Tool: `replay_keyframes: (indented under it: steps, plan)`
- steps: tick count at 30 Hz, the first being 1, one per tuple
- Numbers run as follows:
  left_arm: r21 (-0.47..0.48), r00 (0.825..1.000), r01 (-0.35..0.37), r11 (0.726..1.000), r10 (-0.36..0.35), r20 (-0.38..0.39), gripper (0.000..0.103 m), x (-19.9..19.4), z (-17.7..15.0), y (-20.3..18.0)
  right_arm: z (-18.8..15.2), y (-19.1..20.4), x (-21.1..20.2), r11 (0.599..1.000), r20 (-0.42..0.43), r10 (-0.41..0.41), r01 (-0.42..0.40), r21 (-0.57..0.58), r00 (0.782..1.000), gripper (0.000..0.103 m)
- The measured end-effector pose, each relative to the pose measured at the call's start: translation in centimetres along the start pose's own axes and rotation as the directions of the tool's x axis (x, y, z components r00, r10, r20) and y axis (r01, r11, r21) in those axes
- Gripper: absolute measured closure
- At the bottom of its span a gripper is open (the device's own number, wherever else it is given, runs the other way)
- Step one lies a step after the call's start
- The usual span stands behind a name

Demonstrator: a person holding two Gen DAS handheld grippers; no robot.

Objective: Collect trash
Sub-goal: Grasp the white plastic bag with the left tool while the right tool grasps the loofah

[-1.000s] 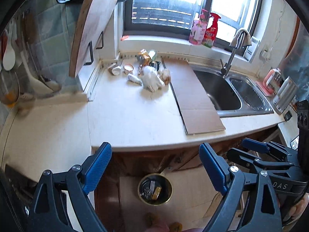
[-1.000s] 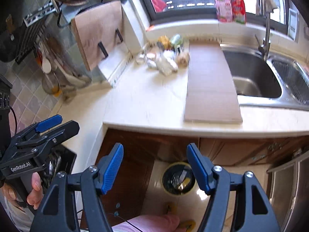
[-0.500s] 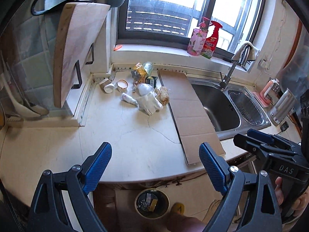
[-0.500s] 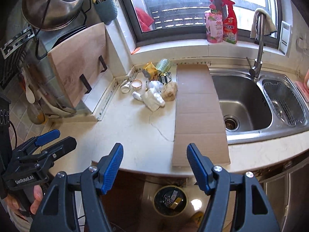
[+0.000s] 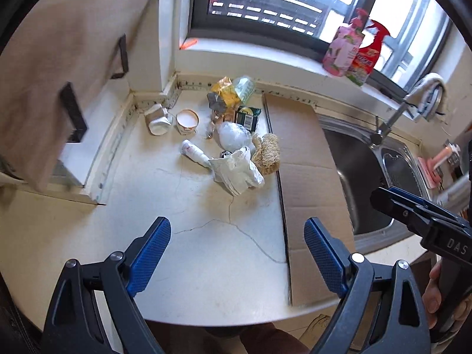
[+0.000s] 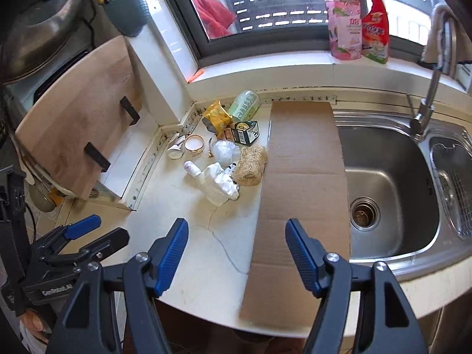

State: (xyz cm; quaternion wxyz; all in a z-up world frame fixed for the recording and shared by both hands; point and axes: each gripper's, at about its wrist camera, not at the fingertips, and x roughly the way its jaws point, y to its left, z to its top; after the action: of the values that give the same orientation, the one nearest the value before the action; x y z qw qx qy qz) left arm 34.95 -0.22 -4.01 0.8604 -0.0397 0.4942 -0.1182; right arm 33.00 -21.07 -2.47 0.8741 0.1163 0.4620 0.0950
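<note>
From your left wrist camera, your left gripper hangs over the near part of the cream stone desk, its blue-padded jaws apart with nothing between them. The trash sits well ahead, in the desk's far left corner below the window: a crumpled white plastic bag, a clear crinkled wrapper, a small white bottle lying on its side, two white paper cups, a yellow foil packet, a dark green carton and a tan fibrous scrubber touching the left edge of the flat brown cardboard sheet. Your right gripper shows at the right edge, over the steel sink. From your right wrist camera, your right gripper is also spread and empty, above the desk's near edge where the cardboard sheet ends. The same heap lies ahead, the white bag nearest and the scrubber against the cardboard. Your left gripper is at lower left.
</note>
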Motion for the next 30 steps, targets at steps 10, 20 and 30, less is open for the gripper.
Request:
replay_keyframes:
  steps: [10, 20, 30]
  plan:
    - [-0.177, 0.991, -0.054, 0.983, 0.030, -0.134, 0.012, 12.9, 5.4, -0.8, 5.6, -5.8, 9.1, 0.996, -0.149, 0.079, -0.074, 0.043, 0.986, 0.034]
    - [-0.296, 0.983, -0.106, 0.949, 0.056, -0.175, 0.040, 19.2, 6.9, 0.5, 8.2, -7.1, 16.1, 0.988, -0.258, 0.152, -0.143, 0.056, 0.954, 0.034]
    - [-0.350, 0.994, -0.069, 0.934, 0.033, -0.108, 0.063, 18.6, 5.9, 2.3, 9.1, -5.7, 21.5, 0.980, -0.329, 0.200, -0.181, 0.088, 0.923, 0.034]
